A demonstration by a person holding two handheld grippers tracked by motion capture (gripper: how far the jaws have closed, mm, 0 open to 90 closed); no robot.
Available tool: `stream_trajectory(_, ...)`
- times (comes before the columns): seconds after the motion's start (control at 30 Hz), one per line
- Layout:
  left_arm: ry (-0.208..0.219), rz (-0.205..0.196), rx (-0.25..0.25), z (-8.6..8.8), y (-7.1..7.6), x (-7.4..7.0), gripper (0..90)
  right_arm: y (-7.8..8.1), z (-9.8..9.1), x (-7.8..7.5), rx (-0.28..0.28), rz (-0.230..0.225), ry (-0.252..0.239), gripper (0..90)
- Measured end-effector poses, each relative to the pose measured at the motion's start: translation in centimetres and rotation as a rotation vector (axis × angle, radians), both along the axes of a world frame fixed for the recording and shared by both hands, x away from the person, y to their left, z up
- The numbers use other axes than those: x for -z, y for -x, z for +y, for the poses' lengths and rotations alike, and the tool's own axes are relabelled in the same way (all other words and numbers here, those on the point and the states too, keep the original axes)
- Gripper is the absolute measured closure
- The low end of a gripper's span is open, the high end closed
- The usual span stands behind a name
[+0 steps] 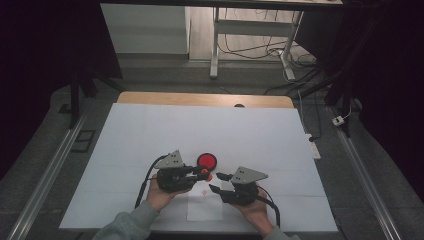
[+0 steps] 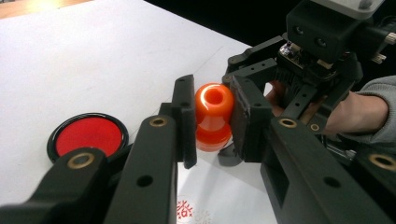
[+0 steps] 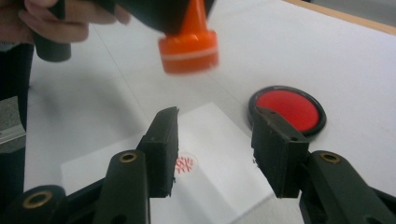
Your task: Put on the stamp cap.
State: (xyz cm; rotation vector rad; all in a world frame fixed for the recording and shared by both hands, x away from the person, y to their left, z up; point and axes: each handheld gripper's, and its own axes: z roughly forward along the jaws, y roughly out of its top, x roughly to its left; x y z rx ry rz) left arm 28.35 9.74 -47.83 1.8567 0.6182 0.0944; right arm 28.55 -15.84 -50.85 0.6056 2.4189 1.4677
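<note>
An orange stamp with a round knob sits between the pads of my left gripper, which is shut on it. In the high view my left gripper holds the stamp just above the table, near a round red ink pad. My right gripper stands open to the right of it, nothing between its fingers. In the right gripper view its jaws frame a white paper bearing a red stamp mark, with the stamp's base hanging above and the ink pad to the right.
A white sheet covers the wooden table. The paper lies near the front edge between the person's two hands. Desk legs and cables stand on the floor beyond the table.
</note>
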Motion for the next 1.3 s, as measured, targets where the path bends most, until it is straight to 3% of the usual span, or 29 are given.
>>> stream_trajectory(0.47, -0.012, -0.008, -0.016, 0.5, 0.0, -0.2, 72.5, 0.2, -3.9, 0.3, 0.077, 0.0, 0.024, 49.9)
stream_trajectory(1.0, -0.036, 0.0, -0.049, 1.7, -0.3, -0.7, 72.4, 0.9, -10.7, 0.4, 0.199, 0.015, 0.042, 46.3)
stream_trajectory(1.3, -0.032, 0.017, -0.078, 2.7, -0.7, -1.1, 72.4, 0.5, -12.8, 0.9, 0.261, 0.03, 0.051, 45.5)
